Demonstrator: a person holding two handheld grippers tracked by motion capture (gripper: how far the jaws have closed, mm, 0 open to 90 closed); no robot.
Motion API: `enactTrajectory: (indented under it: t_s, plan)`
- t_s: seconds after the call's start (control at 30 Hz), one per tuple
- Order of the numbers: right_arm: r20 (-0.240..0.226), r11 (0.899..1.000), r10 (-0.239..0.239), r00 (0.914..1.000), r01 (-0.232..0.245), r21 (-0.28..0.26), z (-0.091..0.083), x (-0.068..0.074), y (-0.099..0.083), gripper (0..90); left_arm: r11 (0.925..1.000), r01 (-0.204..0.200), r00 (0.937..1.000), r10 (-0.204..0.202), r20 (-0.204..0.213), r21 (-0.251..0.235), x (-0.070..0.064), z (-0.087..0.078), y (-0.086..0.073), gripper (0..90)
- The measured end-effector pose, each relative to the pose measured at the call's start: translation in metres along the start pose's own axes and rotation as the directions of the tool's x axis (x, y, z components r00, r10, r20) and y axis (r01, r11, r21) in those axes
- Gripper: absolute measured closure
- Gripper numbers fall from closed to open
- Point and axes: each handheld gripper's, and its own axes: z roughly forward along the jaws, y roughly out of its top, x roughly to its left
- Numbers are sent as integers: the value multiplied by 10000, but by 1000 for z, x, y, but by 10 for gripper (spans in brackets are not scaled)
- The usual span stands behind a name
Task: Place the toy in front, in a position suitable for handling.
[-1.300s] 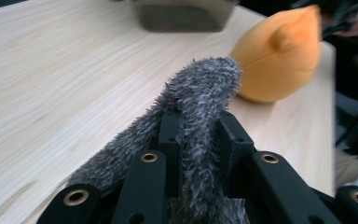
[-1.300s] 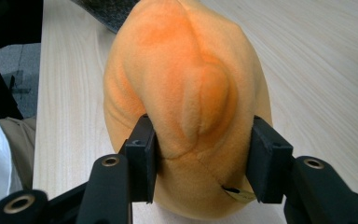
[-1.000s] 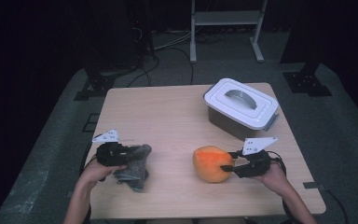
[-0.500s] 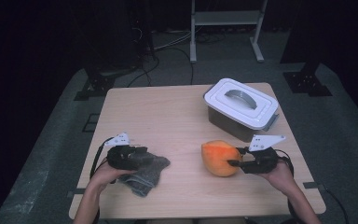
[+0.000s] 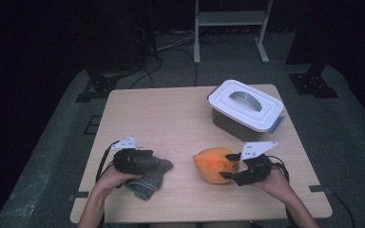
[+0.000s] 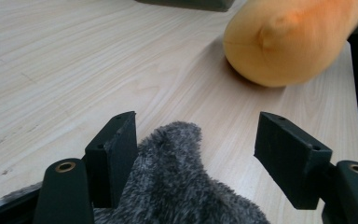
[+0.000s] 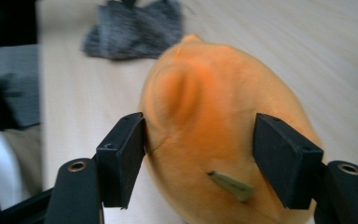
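the right gripper (image 5: 229, 166) has its jaws wide around the orange plush toy (image 5: 216, 164) at the table's (image 5: 180, 118) front; the left gripper (image 5: 145, 159) stands wide over the grey fuzzy cloth (image 5: 148, 178). grasping seems in hand: next, both need to squeeze shut before lifting.

One camera sits high above the person's side and looks forward and down on the whole table (image 5: 180, 118). Two more cameras ride low, very close to the wood. The left one faces the right edge and sees the orange toy (image 6: 289, 39). The right one faces the left edge and sees the grey cloth (image 7: 133, 25). All three share the table's front middle.
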Motion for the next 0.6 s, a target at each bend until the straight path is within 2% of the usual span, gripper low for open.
enactTrajectory:
  t_s: [0.03,0.07,0.1,0.27,0.43,0.6]
  plan:
    - [-455,10000,-34,9990,34,2,0,3,2,340,10000,-16,10000,16,80,48,-1,2,0,280]
    - [-622,10000,-56,9980,57,18,0,4,2,344,9999,11,9999,-13,162,114,-2,3,-1,276]
    - [-622,10000,-56,9980,57,18,0,4,2,344,9999,11,9999,-13,162,114,-2,3,-1,276]
    - [-1218,9995,-305,9921,299,-72,-2,9,5,385,9993,-140,9995,130,299,345,-4,7,-1,270]
    - [-1143,9995,-304,9930,291,-130,-3,8,5,406,9992,-149,9994,138,302,379,-5,7,-1,266]
    - [-835,9981,-381,9958,338,-525,-10,2,8,462,9993,-151,9994,140,324,352,-5,7,-1,261]
